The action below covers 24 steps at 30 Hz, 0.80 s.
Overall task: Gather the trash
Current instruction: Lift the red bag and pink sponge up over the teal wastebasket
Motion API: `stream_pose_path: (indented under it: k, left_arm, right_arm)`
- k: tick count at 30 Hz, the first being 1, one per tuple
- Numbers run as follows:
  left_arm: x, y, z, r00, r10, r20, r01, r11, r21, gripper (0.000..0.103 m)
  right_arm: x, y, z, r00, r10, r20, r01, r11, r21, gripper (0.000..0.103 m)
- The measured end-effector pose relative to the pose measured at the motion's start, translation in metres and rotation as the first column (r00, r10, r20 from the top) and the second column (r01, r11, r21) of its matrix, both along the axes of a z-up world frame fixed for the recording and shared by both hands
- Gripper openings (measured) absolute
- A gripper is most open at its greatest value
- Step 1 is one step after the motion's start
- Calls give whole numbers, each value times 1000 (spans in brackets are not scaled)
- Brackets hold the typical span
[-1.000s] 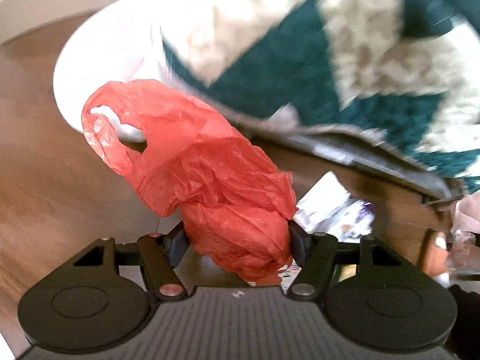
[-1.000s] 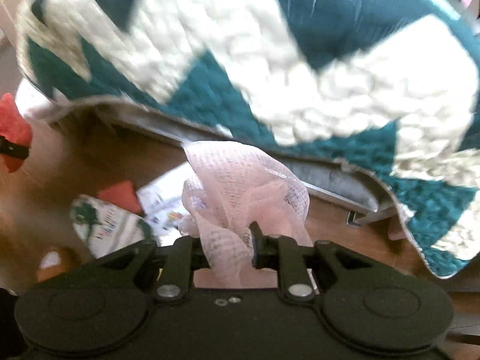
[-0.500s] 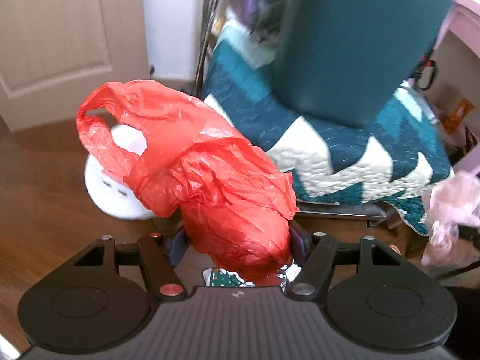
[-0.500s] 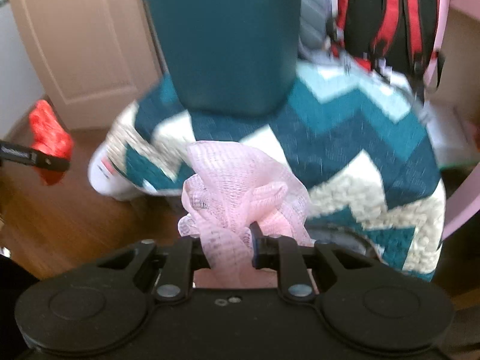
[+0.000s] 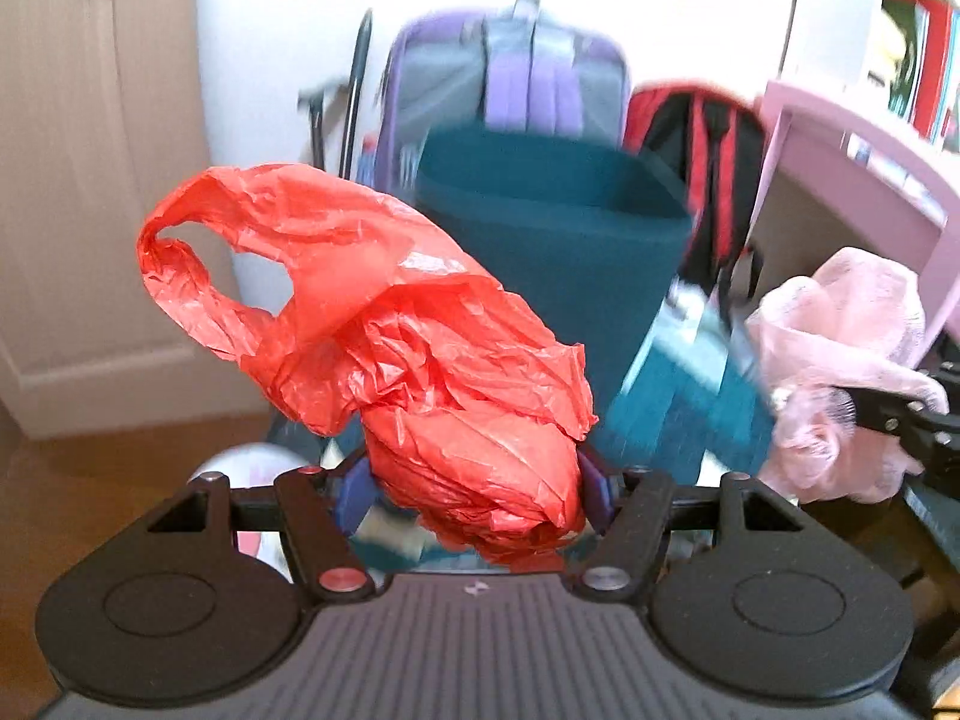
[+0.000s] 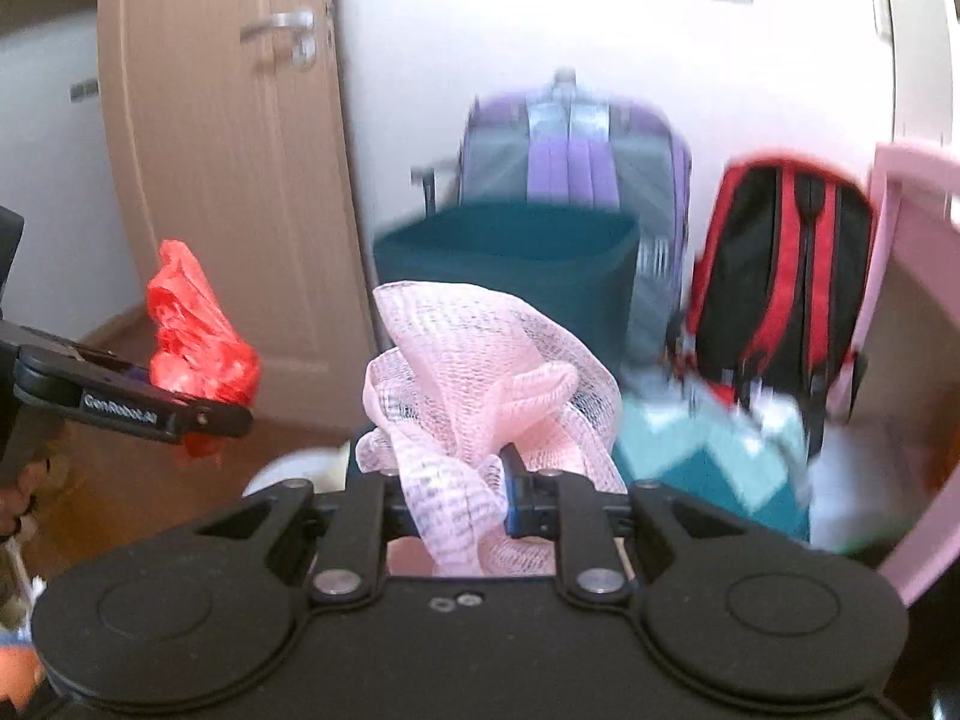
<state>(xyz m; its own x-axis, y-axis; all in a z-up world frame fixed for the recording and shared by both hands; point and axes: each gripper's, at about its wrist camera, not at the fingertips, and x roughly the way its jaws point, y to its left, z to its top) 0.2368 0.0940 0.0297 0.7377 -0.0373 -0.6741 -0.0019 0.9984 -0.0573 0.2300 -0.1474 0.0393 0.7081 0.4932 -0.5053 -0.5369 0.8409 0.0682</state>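
Note:
My left gripper (image 5: 474, 480) is shut on a crumpled red plastic bag (image 5: 420, 360) and holds it up in the air. It also shows at the left of the right wrist view (image 6: 198, 330). My right gripper (image 6: 456, 492) is shut on a wad of pink mesh netting (image 6: 480, 384). The netting also shows at the right of the left wrist view (image 5: 840, 372). Both grippers are raised side by side, facing a dark teal chair back (image 5: 558, 240).
A teal-and-white zigzag blanket (image 6: 708, 468) lies on the chair seat. A purple backpack (image 6: 576, 150) and a red-and-black backpack (image 6: 786, 276) stand behind it by the white wall. A beige door (image 6: 228, 180) is at the left, a pink desk (image 5: 852, 144) at the right. A white round object (image 5: 252, 468) sits on the wooden floor.
Both grippers have risen from near the floor to chair-back height, each keeping its load. The floor litter has dropped out of view; the wall, door and backpacks have come into view.

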Motion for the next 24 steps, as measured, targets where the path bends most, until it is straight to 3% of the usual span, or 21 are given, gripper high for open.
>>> stream_pose_path:
  k: [5,10,17,24]
  left_arm:
    - [33,-16,50,997,7,76,-5,1000,-18,67]
    - [71,-31,82,994,6,110,-7,1000,5,67]
    - [116,-47,80,995,12,98,-18,998,59,67]
    - [159,-51,46,999,3,32,-6,996,91,67]
  right_arm:
    - [29,11,45,998,-22,64,21,1000,22,19]
    - [62,26,67,992,-53,110,52,999,8,20]
    - [113,39,62,991,-88,100,87,996,18,20]
    - [158,53,41,993,-99,61,100,995,-8,22]
